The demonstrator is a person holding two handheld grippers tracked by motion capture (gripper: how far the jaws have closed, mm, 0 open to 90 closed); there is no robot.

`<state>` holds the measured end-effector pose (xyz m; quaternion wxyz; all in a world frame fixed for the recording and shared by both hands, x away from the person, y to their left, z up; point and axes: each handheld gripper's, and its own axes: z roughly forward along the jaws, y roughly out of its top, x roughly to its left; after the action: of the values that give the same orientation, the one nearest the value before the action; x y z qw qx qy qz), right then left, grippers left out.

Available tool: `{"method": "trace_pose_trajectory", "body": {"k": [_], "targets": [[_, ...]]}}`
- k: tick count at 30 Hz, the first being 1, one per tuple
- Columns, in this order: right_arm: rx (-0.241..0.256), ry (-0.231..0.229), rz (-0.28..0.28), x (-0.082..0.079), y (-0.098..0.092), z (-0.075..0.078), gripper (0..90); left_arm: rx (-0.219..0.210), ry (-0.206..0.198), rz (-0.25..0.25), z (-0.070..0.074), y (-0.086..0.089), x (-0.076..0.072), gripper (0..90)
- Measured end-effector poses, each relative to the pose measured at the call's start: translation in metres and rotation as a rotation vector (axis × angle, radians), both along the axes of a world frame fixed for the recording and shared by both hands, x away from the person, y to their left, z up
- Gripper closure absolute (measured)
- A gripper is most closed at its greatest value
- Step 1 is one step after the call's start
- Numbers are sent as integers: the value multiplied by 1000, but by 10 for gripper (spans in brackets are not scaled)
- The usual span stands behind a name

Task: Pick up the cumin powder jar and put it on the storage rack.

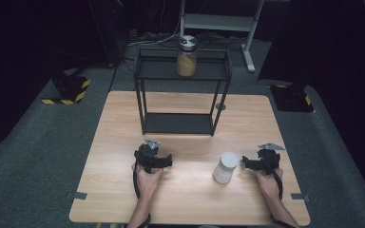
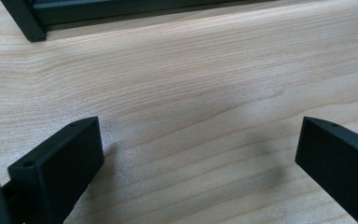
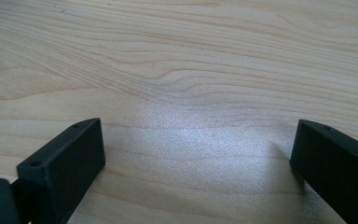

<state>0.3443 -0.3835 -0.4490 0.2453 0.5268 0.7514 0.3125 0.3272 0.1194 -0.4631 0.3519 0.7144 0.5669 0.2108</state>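
Note:
A white jar (image 1: 225,167) stands on the wooden table (image 1: 123,118) at the front right. My right gripper (image 1: 265,160) rests just right of it, apart from it, jaws wide open over bare wood (image 3: 196,135). My left gripper (image 1: 152,156) sits at the front centre-left, open with nothing between its jaws (image 2: 198,140). A black two-level metal shelf (image 1: 180,90) stands at the table's back centre; its foot (image 2: 25,23) shows ahead of the left gripper. A glass jar with tan contents and a metal lid (image 1: 187,56) stands on the shelf's top level.
The shelf's lower level (image 1: 178,123) holds nothing. Black stands with yellow-black striped bases (image 1: 69,90) sit on the grey floor at both sides of the table. A white frame (image 1: 218,21) stands beyond the table.

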Motion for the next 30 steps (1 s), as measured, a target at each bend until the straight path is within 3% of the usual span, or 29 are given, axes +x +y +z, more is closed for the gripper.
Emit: {"method": "trace_pose_trajectory", "body": {"k": [7, 30], "targets": [[-3, 1, -3, 0, 1, 0, 19, 78, 8, 0, 3, -16, 2, 9], [1, 3, -4, 0, 0, 0, 19, 80, 7, 2, 3, -16, 1, 12]]}}
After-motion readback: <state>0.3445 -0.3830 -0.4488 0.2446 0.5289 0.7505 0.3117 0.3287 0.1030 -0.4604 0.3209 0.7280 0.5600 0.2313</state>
